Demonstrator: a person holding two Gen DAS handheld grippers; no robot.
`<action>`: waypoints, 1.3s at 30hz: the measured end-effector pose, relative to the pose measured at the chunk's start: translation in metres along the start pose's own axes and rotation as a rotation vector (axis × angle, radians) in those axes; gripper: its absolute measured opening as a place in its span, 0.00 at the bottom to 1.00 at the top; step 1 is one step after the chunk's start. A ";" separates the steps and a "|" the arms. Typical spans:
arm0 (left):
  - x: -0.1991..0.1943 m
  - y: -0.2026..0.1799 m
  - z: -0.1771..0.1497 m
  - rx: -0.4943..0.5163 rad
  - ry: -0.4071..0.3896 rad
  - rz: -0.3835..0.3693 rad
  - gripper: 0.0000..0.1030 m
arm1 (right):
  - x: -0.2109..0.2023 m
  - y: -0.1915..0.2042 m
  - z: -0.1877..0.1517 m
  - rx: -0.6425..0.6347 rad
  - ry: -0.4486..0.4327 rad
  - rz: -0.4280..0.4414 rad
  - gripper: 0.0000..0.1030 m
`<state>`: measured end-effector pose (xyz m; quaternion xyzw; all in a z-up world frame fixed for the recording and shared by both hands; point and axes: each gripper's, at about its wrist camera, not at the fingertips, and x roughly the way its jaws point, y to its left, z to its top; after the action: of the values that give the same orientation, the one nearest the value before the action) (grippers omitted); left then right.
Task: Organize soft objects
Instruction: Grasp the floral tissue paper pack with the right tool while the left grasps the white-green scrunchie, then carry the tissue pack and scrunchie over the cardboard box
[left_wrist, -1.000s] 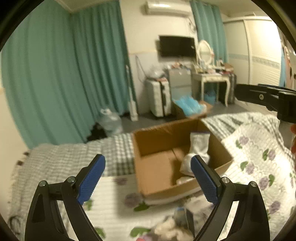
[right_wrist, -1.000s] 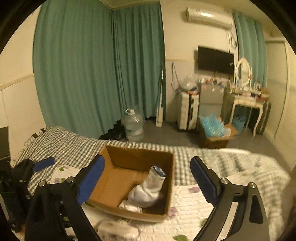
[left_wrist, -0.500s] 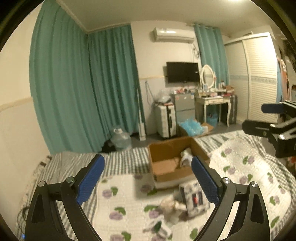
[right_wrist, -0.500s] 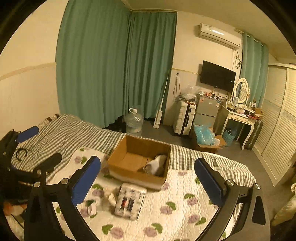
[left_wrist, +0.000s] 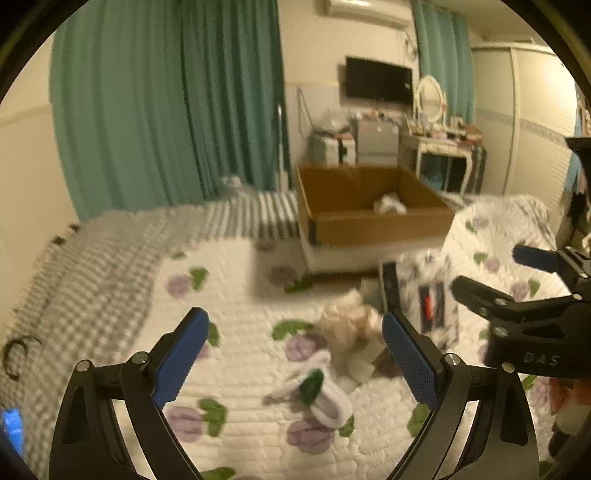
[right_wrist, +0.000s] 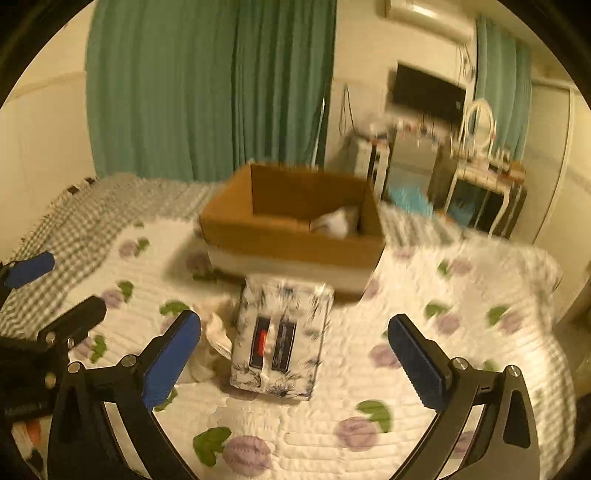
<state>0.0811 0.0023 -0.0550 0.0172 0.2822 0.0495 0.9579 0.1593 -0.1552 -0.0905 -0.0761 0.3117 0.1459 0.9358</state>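
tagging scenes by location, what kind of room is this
Most likely a bedroom in a home: the grippers work over a bed with a floral quilt, and across the room stand a dressing table with an oval mirror and a wall-mounted tv.

Teal curtains (left_wrist: 166, 103) are drawn behind the bed | wall-mounted television (left_wrist: 378, 80) | dressing table (left_wrist: 443, 147) with oval mirror (left_wrist: 428, 96) | air conditioner (right_wrist: 424, 14)

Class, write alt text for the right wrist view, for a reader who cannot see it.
The open right gripper hovers over a floral quilt, aimed at a tissue pack lying just in front of a cardboard box. A white sock sits in the box, and the left gripper shows at the left edge.
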 end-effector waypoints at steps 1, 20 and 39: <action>0.009 -0.001 -0.005 0.001 0.015 -0.009 0.94 | 0.013 -0.001 -0.005 0.014 0.017 0.004 0.99; 0.109 0.012 -0.072 -0.045 0.293 -0.109 0.72 | 0.102 -0.004 -0.026 0.145 0.142 0.095 0.79; 0.059 0.006 -0.061 -0.018 0.251 -0.219 0.18 | 0.028 -0.016 -0.034 0.148 0.060 0.092 0.71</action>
<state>0.0975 0.0152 -0.1375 -0.0287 0.3993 -0.0508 0.9149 0.1671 -0.1723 -0.1334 0.0031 0.3526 0.1628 0.9215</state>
